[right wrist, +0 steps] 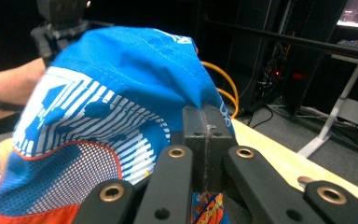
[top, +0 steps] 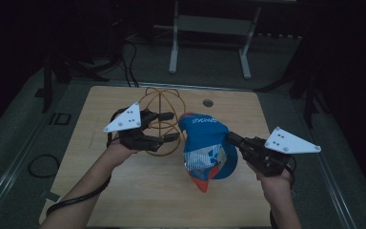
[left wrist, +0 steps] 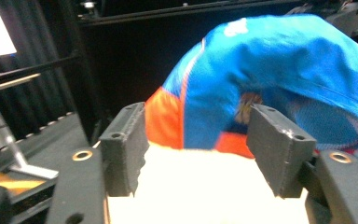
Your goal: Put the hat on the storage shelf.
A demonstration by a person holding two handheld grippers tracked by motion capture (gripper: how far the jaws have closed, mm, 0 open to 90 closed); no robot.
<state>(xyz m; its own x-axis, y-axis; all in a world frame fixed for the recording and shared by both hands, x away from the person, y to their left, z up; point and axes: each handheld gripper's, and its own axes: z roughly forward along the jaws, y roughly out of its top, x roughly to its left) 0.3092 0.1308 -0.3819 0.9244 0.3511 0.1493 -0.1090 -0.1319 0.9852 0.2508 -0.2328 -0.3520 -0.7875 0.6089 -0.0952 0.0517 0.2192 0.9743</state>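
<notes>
A blue cap point(top: 205, 143) with white stripes and an orange brim hangs over the middle of the wooden table point(top: 124, 191). My right gripper point(top: 230, 137) is shut on the cap's right edge; in the right gripper view its jaws pinch the blue fabric point(right wrist: 135, 84) at the tips point(right wrist: 207, 122). My left gripper point(top: 170, 127) is open just left of the cap, its fingers apart and holding nothing. In the left gripper view the cap point(left wrist: 279, 70) sits beyond the spread pads point(left wrist: 126, 140), with its orange panel between them.
An orange wire-frame stand point(top: 164, 107) rises behind the left gripper at the table's back middle. A small round hole point(top: 208, 102) marks the tabletop near the far edge. A white metal frame point(top: 209, 43) stands on the floor beyond the table.
</notes>
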